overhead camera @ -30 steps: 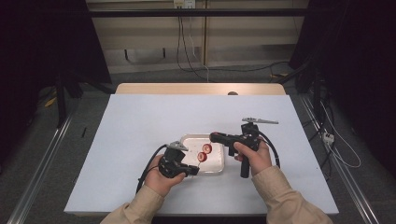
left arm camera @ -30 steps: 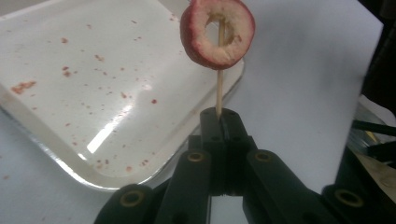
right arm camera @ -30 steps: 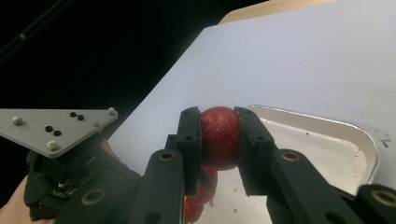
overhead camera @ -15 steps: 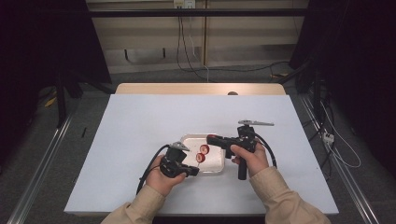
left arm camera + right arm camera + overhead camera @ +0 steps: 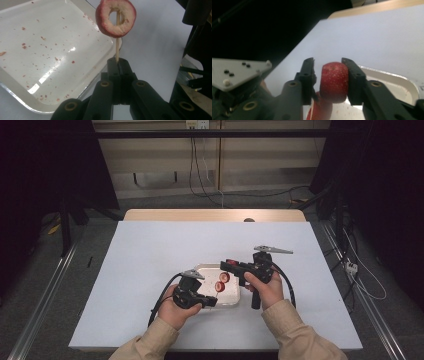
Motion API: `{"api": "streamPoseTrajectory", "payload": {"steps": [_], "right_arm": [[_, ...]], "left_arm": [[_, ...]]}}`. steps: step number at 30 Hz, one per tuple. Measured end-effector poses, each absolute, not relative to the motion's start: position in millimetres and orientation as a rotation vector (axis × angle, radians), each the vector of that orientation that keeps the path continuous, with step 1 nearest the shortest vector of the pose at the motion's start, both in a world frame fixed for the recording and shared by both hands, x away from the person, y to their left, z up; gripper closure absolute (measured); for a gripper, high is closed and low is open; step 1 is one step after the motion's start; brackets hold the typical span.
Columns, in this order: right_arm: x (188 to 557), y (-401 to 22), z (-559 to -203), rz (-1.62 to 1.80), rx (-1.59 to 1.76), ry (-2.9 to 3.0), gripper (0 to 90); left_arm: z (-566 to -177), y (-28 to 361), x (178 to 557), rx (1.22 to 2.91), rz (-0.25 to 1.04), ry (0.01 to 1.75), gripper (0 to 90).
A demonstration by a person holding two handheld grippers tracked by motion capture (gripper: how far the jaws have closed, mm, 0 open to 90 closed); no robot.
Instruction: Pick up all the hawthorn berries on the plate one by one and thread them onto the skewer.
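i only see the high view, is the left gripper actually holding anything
observer: yes, in the left gripper view the left gripper is shut on a thin wooden skewer
operator: anything on it
observer: one red ring-shaped fruit slice, with the skewer running across its hole
operator: and the right gripper
observer: its jaws have just been opening; a red fruit piece sits between them with a gap at one jaw
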State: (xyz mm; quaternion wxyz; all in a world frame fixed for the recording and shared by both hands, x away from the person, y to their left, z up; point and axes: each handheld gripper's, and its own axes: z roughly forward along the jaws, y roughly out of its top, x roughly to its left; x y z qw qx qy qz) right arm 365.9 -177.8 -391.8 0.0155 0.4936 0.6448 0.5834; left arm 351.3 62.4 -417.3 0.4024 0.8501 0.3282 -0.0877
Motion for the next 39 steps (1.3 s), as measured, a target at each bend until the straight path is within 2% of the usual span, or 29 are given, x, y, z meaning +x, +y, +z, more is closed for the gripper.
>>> {"api": "streamPoseTrajectory", "payload": {"steps": [1,2,4,13,20,23,25,27,28,30,32,34,36,38,39], "right_arm": [[366,-179,-391,1.834,1.556,1.975,66.2],[366,-180,-391,1.827,1.559,1.959,72.0],[365,-179,-391,1.820,1.567,1.966,73.1],[368,-171,-394,1.741,1.568,2.050,73.6],[370,-173,-389,1.772,1.565,2.102,73.7],[369,-170,-392,1.779,1.567,2.113,73.7],[369,-165,-393,1.792,1.549,2.129,73.6],[367,-161,-393,1.749,1.509,2.093,73.4],[367,-160,-392,1.745,1.472,2.075,73.0],[369,-160,-394,1.732,1.454,2.076,60.3],[370,-160,-396,1.717,1.416,2.054,53.5],[368,-165,-393,1.754,1.421,2.003,41.8],[366,-169,-390,1.749,1.388,1.979,38.5],[364,-175,-389,1.764,1.405,1.956,29.3],[363,-178,-389,1.769,1.409,1.948,28.5]], "left_arm": [[-418,63,352,2.137,-0.231,0.841,90.0],[-419,64,351,2.125,-0.240,0.845,90.0],[-420,62,350,2.135,-0.234,0.848,90.0],[-423,54,345,2.201,-0.219,0.811,90.0],[-421,64,352,2.146,-0.223,0.861,90.0],[-422,59,349,2.177,-0.195,0.855,90.0],[-425,57,350,2.177,-0.224,0.855,90.0],[-427,61,356,2.134,-0.248,0.891,90.0],[-425,63,356,2.110,-0.219,0.894,90.0],[-419,62,353,2.087,-0.200,0.876,90.0],[-420,63,354,2.077,-0.188,0.899,90.0],[-423,67,357,2.042,-0.174,0.935,90.0],[-421,72,362,2.020,-0.153,0.954,89.8],[-420,75,368,1.990,-0.148,0.988,89.7],[-422,75,371,1.985,-0.152,1.014,89.5]]}}
